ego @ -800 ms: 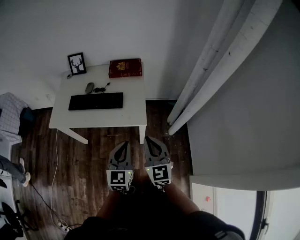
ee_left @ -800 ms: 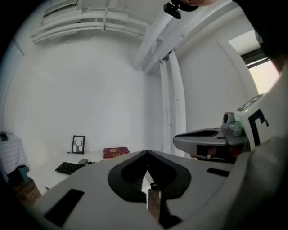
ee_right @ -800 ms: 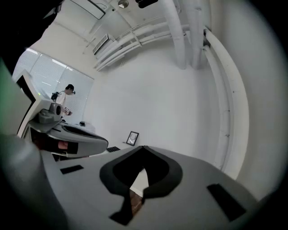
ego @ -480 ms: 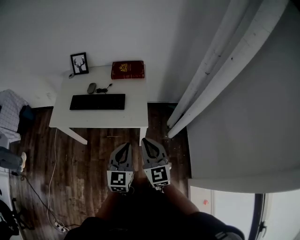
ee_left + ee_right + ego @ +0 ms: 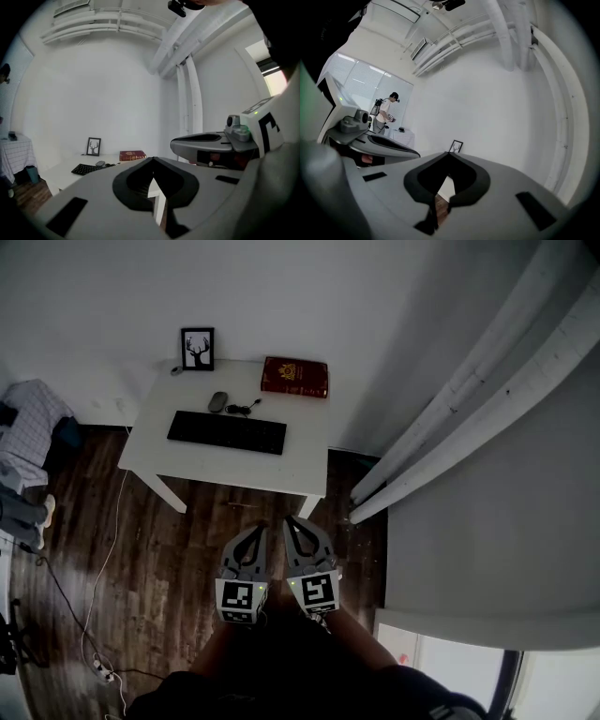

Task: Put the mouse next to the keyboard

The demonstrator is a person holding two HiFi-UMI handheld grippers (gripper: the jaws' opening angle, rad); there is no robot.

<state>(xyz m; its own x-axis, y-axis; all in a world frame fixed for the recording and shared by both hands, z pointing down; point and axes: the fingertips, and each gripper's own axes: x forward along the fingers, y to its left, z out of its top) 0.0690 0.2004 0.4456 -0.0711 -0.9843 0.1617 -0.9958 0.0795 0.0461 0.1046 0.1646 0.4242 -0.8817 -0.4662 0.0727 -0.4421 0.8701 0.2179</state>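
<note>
1. Approach step: left gripper point(image 5: 256, 532) and right gripper point(image 5: 294, 524) hover over the dark wooden floor point(image 5: 159, 549), jaws pressed together, both empty.
2. The small dark oval mouse point(image 5: 217, 401) lies on the white table point(image 5: 302, 448), just behind the flat black keyboard point(image 5: 227, 432).
3. Next, likely: close in, open one gripper, take the mouse.

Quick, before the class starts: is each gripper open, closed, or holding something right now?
Left gripper: closed, holding nothing.
Right gripper: closed, holding nothing.

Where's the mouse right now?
In the head view the mouse sits on the white table beyond the keyboard, toward its left end, near the framed picture.
</note>
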